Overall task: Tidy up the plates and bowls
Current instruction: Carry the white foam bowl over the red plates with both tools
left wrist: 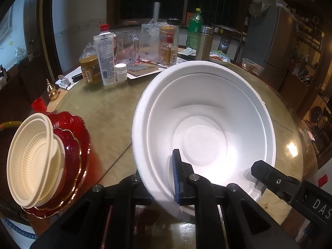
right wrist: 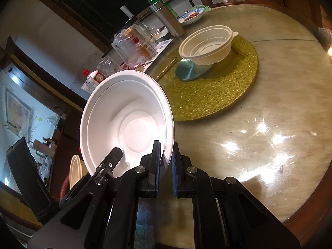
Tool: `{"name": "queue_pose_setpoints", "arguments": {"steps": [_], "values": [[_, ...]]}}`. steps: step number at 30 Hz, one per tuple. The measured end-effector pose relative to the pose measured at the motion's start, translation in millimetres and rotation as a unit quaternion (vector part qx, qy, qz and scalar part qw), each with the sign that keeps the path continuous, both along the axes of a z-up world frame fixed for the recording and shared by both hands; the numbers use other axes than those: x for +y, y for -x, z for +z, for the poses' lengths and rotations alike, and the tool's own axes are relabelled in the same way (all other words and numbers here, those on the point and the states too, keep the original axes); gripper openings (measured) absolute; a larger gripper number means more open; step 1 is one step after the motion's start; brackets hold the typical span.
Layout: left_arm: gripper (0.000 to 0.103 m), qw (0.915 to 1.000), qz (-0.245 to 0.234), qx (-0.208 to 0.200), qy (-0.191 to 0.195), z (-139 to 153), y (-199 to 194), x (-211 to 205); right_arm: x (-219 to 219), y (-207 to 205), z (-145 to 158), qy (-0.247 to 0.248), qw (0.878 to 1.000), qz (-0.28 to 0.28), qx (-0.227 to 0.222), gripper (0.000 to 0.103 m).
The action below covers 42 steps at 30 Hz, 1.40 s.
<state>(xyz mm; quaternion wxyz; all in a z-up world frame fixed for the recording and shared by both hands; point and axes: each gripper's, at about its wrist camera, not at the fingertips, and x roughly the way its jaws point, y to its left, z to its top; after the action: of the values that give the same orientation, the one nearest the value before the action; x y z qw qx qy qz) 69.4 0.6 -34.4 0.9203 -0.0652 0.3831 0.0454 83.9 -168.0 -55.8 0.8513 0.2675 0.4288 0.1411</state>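
Two grippers, left gripper [left wrist: 166,178] and right gripper [right wrist: 166,166], clamp one big white foam bowl [left wrist: 207,124]; two ribbed cream plastic bowls [left wrist: 31,157] sit at nine o'clock on two red scalloped plates [left wrist: 76,137].

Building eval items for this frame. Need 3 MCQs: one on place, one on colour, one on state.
1. Where does the cream ribbed bowl in the right wrist view stand?
A. on the gold round mat
B. on bare table
C. in the red dishes

2. What colour are the scalloped dishes under the cream bowls?
A. blue
B. red
C. green

3. How is the white foam bowl held?
A. by the left gripper only
B. lying free
C. both grippers clamp its rim

Key: A, the bowl sits on the mat; B, red with gilt edges; C, the right gripper pinches the rim too.
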Motion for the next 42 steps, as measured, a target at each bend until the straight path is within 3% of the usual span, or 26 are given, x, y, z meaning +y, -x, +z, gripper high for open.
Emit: {"name": "queue_pose_setpoints", "arguments": {"steps": [23, 42], "values": [[0.013, 0.9986, 0.040, -0.034, 0.004, 26.4, 23.6, 50.9, 54.6, 1.1, 28.8, 0.005, 0.998, 0.055, -0.030, 0.009], [0.013, 0.9900, 0.127, -0.060, 0.009, 38.8, 58.0, 126.4, 147.9, 9.7, 43.0, 0.007, 0.987, 0.149, -0.050, 0.009]]}}
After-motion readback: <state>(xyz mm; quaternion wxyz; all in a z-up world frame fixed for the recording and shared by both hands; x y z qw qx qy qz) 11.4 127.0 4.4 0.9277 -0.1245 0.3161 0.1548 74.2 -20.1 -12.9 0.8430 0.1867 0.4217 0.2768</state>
